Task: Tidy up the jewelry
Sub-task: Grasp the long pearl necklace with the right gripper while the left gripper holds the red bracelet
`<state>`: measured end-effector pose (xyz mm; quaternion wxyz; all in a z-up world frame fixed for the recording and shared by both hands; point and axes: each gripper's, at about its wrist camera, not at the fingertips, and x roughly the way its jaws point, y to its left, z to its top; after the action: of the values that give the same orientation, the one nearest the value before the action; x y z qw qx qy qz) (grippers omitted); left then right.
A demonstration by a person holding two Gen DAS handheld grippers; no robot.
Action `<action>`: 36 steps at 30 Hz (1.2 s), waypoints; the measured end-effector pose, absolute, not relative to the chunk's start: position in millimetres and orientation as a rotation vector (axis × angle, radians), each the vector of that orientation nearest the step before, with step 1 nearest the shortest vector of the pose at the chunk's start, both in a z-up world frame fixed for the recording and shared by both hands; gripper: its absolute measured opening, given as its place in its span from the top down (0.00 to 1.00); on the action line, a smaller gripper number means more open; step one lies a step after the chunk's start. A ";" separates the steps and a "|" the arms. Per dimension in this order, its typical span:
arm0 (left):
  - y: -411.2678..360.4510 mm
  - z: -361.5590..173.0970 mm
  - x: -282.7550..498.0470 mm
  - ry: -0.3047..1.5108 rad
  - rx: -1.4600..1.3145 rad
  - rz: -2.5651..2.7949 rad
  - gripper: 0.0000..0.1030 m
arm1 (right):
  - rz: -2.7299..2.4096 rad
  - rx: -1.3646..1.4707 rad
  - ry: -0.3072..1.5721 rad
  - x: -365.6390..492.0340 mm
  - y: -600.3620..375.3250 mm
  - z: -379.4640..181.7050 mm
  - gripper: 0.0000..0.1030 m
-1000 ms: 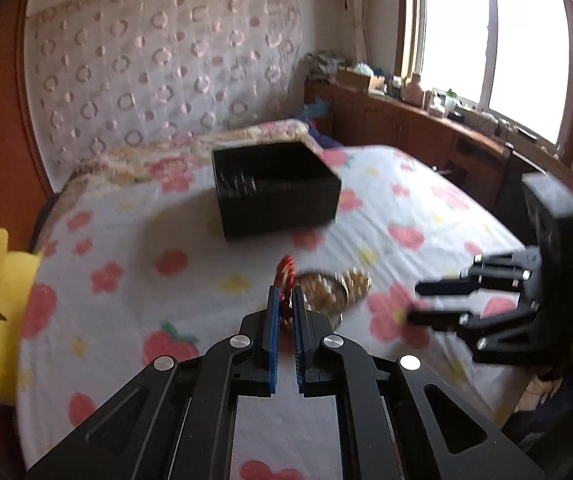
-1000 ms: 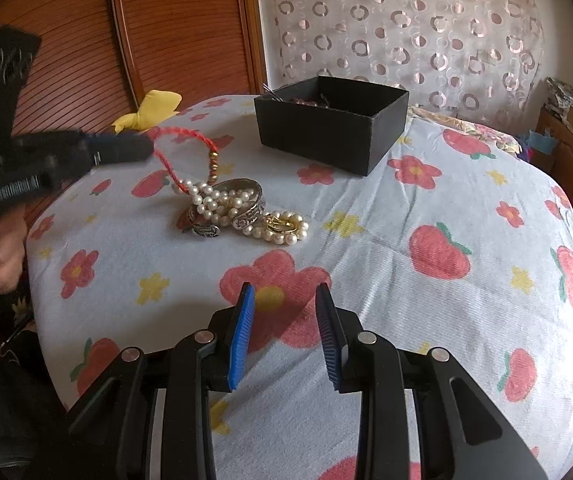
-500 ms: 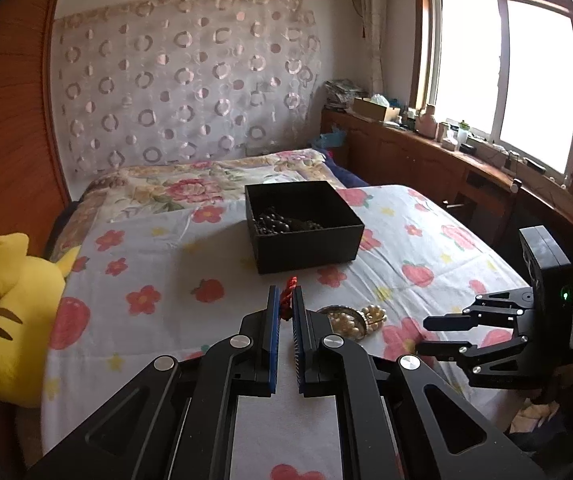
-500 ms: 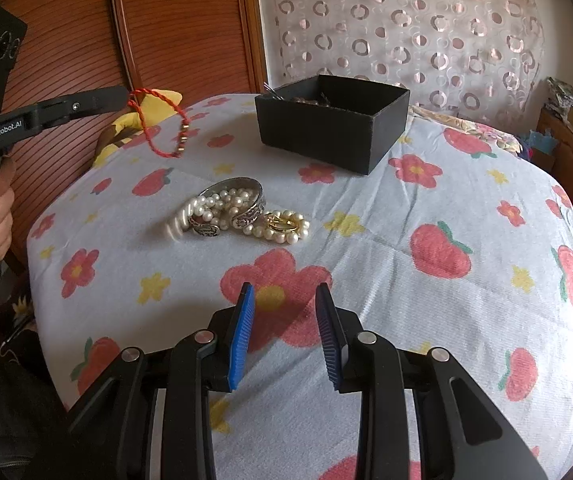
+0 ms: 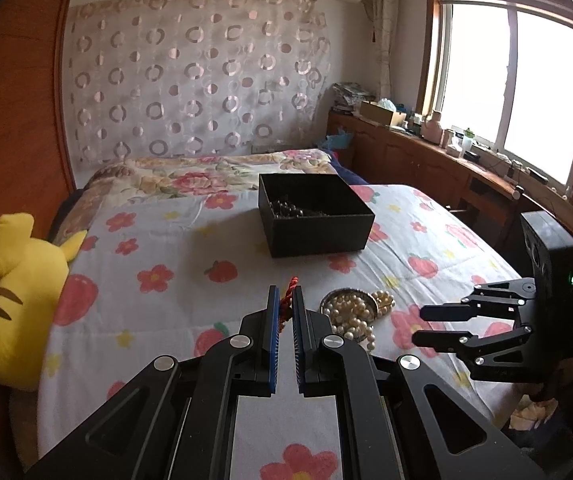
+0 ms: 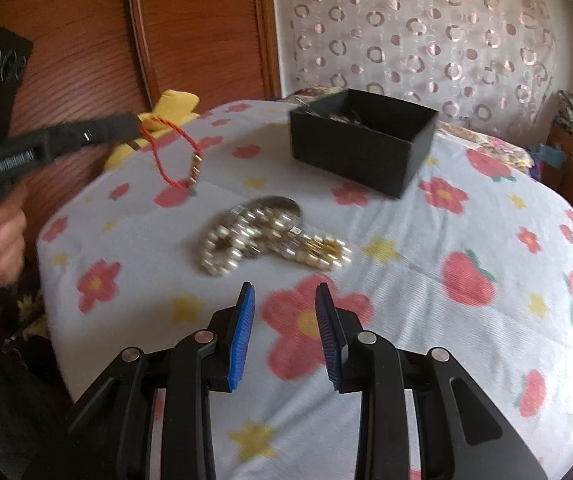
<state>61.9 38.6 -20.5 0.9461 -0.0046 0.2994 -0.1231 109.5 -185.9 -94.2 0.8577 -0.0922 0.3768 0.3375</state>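
Between the blue pads of my left gripper (image 5: pixel 285 312) sits the red cord bracelet (image 6: pixel 174 156), pinched at one end; the right wrist view shows the rest of the loop hanging free above the flowered bedspread (image 6: pixel 466 360), clear of the cloth. My right gripper (image 6: pixel 284 334) stands partly open with nothing between its pads, poised low over the spread, just short of the jewelry pile (image 6: pixel 270 236).

Judgement on the step in hand: the bracelet is bound for the black box (image 5: pixel 314 216), which sits beyond the pile toward the head of the bed. I should carry it high enough that the dangling loop clears the near wall, bring the tips over the open middle, and only then part the pads, so the cord drops inside rather than draping over the rim.

Count: one red bracelet in the grip; one black box, already holding some dark beads; one pile on the spread, made of pearl strands, a silver bangle and gold-toned pieces, too tangled to number singly; one yellow plush toy (image 5: pixel 14 300) at the bed's edge.
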 end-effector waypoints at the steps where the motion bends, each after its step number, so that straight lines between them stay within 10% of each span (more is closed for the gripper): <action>1: 39.1 -21.8 61.0 0.610 -0.011 -0.251 0.95 | 0.718 -0.186 0.795 109.9 -182.8 -93.7 0.67; 17: 46.1 -28.6 53.9 0.603 -0.042 -0.259 0.95 | 0.675 -0.096 0.896 134.5 -140.6 -107.3 0.67; 22: 44.8 -29.9 51.0 0.601 -0.043 -0.262 0.95 | 0.616 -0.174 0.864 129.6 -135.2 -108.3 0.92; 36: 40.7 -29.6 51.8 0.600 -0.038 -0.270 0.95 | 0.630 -0.225 0.810 111.5 -188.5 -85.8 0.92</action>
<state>51.8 40.7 -29.6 0.9461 -0.0185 0.2948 -0.1326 111.5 -188.5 -85.8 0.8652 -0.1076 0.3867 0.3005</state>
